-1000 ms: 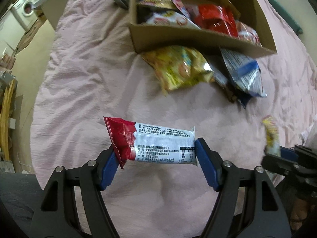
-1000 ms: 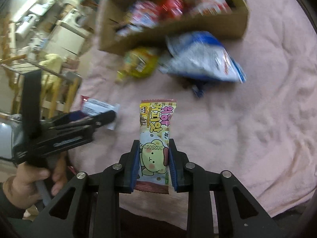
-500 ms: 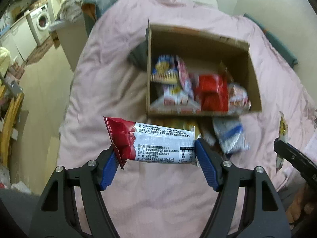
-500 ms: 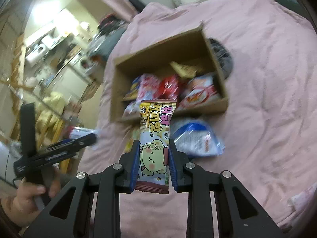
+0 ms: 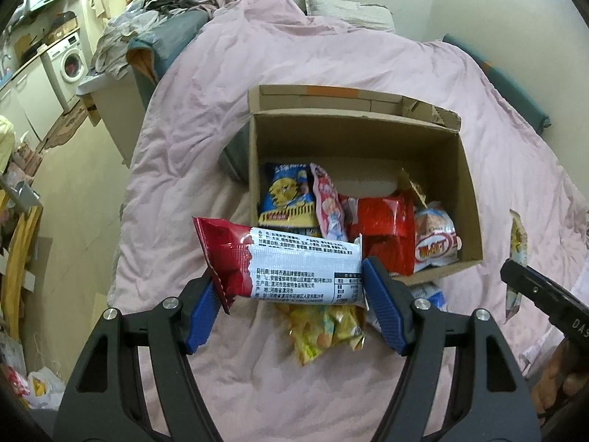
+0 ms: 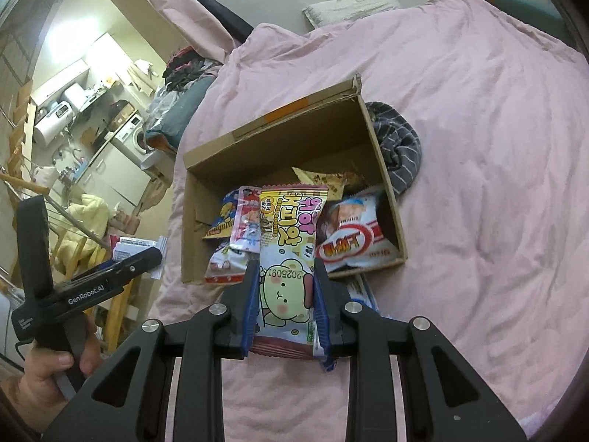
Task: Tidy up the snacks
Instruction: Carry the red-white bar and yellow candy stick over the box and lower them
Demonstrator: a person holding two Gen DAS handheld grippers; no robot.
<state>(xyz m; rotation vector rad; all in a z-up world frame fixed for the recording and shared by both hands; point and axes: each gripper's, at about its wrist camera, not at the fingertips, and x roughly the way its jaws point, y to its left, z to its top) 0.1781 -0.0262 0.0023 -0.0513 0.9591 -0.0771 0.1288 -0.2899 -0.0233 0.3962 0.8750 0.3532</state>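
Just short of the cardboard box [image 5: 467, 184] on the pink bedspread [image 5: 206, 118], both grippers hold snacks in the air. The left gripper [image 5: 285, 300] clamps a red-and-white wrapper [image 5: 283, 261] end to end, long axis sideways, red end left, small Chinese print facing up. The right gripper [image 6: 283, 307] pinches a yellow-pink packet [image 6: 289, 254] lengthwise, pointing at the box, stamped 2025091 upside down. "GenRobot.AI" is printed on the left tool.

2 wrist views, high above shared cardboard box [image 5: 362, 136] [image 6: 206, 199].
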